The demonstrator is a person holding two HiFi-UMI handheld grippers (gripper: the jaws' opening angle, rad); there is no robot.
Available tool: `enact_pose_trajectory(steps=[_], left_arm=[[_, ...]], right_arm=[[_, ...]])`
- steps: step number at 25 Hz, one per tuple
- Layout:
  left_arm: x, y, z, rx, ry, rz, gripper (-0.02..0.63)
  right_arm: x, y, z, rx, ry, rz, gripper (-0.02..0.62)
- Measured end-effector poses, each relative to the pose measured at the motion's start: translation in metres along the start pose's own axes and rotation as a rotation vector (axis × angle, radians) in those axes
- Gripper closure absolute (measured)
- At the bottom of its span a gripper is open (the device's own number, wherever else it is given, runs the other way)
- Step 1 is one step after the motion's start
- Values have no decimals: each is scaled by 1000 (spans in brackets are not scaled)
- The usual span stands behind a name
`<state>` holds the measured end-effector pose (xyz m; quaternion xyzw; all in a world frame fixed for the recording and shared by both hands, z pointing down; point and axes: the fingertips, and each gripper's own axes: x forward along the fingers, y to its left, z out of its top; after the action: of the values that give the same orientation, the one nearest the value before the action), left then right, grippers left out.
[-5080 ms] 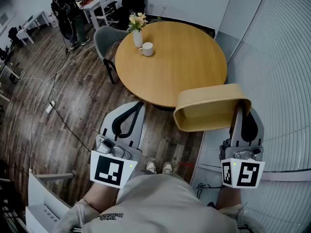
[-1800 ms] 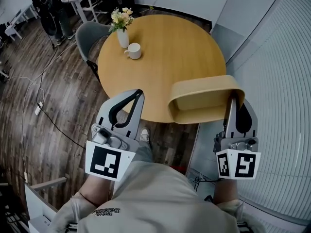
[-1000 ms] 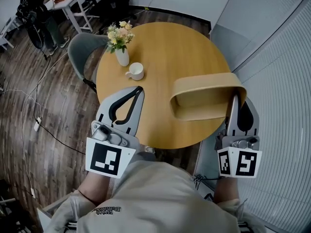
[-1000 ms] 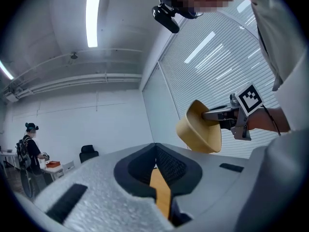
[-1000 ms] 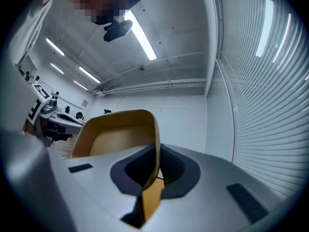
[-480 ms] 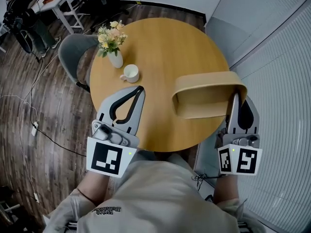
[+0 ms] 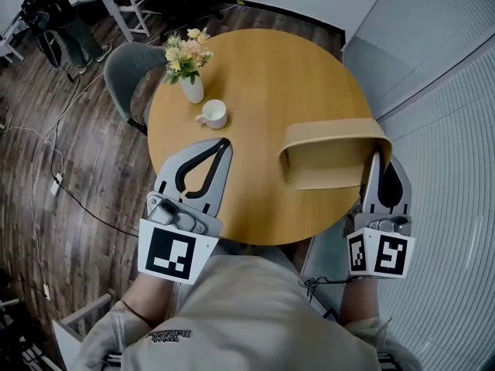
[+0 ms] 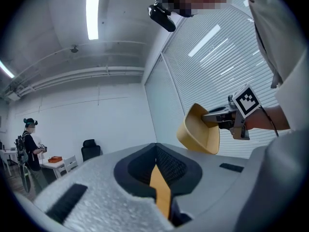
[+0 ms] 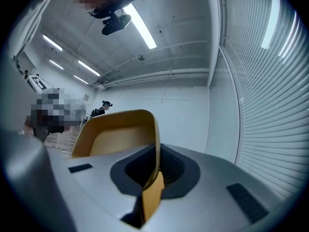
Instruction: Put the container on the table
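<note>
The container (image 7: 332, 154) is a tan, oblong open tub. It hangs over the right part of the round wooden table (image 7: 263, 76), tilted on its side, with my right gripper (image 7: 375, 157) shut on its right wall. In the right gripper view the thin rim of the container (image 9: 116, 134) runs down between the shut jaws of my right gripper (image 9: 155, 174). My left gripper (image 7: 223, 145) is over the table's near left part, shut with nothing in it. The left gripper view shows my left gripper (image 8: 157, 178) with only orange pad between its jaws, and the container (image 8: 199, 129) to the right.
A white vase of flowers (image 7: 189, 72) and a white cup (image 7: 213, 114) stand on the table's left side. A grey chair (image 7: 128, 66) is tucked at the far left. Cables (image 7: 54, 176) lie on the wood floor. A slatted wall (image 7: 452, 153) runs close on the right.
The table has come nearer and now lies under both grippers. The container, earlier short of the near edge, is now over the tabletop. Both grippers' jaws stand as before.
</note>
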<state>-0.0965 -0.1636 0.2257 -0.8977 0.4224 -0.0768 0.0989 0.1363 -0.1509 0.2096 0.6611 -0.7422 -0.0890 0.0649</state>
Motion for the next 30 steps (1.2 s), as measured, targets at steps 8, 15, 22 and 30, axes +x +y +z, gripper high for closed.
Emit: enact_pose_trajectory(steps=[8,15,22,30], left_arm=[[11,-2,-10,-10,38,39,586],[35,11,-10,-5,51,72,586],[75,23,-11,25,30,93,586],[111,30,-57,-29,99,79,586]], right_arm=[[20,-2,-22,38,43,83,566],[50,-8,-22,51,80,133,565],[99,-7,-33,89,133,202,565],[164,-4,-88,186,240,222,565]])
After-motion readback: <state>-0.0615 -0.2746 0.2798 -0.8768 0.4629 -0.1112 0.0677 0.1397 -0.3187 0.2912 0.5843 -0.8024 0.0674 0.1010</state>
